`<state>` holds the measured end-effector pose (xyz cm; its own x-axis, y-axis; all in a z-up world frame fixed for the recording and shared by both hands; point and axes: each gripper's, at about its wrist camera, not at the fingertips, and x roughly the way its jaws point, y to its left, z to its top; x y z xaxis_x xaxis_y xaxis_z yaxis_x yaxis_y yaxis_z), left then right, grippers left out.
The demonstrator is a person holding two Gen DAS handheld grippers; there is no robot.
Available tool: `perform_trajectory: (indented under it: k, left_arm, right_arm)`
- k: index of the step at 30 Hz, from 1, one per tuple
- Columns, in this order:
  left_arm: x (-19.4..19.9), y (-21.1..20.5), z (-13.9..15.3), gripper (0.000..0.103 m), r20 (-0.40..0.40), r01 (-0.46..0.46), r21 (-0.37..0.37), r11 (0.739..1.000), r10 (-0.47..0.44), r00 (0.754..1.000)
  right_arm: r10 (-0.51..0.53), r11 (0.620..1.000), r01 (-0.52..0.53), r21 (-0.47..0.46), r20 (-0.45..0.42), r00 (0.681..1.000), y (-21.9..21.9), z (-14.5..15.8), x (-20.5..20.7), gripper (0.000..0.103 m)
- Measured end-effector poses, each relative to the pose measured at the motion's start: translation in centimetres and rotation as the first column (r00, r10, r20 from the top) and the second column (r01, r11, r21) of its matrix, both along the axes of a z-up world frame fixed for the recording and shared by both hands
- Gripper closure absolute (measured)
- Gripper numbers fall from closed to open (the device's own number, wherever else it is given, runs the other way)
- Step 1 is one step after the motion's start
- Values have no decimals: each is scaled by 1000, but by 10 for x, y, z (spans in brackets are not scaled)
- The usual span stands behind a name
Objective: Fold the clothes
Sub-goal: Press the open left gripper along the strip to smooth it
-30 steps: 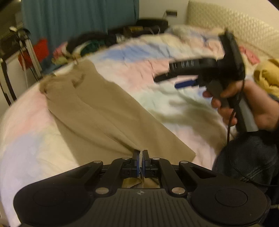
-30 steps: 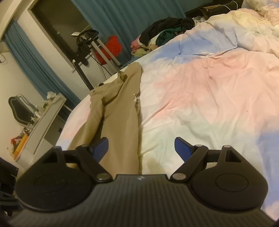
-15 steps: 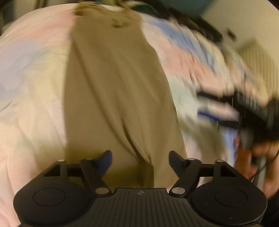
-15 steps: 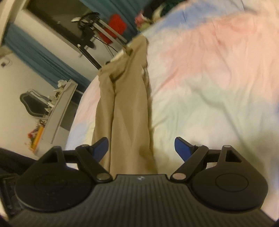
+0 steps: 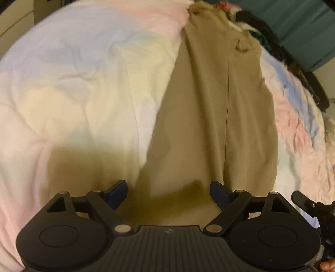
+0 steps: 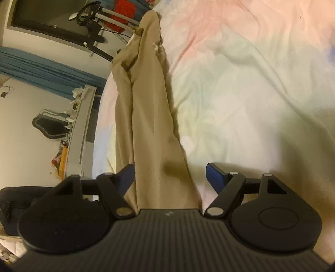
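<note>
Surface: bed with pastel tie-dye duvet (image 5: pixel 83 87), wrinkled. Room: teal curtain (image 6: pixel 41 67), white shelf unit (image 6: pixel 83 117), red item behind a metal stand (image 6: pixel 124 9). Khaki trousers (image 5: pixel 209 117) lie lengthwise on the duvet, legs together. Left gripper (image 5: pixel 168 193): jaws apart over trouser hem. Right gripper (image 6: pixel 170 174): jaws apart, straddling the hem.
</note>
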<state>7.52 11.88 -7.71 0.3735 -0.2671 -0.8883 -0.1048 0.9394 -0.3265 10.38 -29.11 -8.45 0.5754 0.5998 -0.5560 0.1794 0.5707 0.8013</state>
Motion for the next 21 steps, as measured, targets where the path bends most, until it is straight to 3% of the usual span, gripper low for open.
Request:
perform_trajectory:
  k: [5, 10, 16, 21]
  left_arm:
    - [-4, -7, 5, 16, 15, 39, 16, 999, -40, 999]
    - [-7, 8, 12, 17, 23, -25, -46, 999, 26, 999]
    - [-10, 21, 15, 18, 30, -130, -37, 991, 132, 991]
    - [-9, 17, 5, 23, 1, -105, -44, 993, 105, 994]
  right_arm:
    - [-3, 999, 4, 45, -28, 1000, -4, -9, -9, 29]
    - [9, 999, -8, 35, -23, 1000, -1, -8, -13, 28]
    - [-37, 997, 39, 63, -37, 999, -7, -12, -15, 29]
    - [-39, 996, 43, 79, -46, 998, -8, -15, -17, 30]
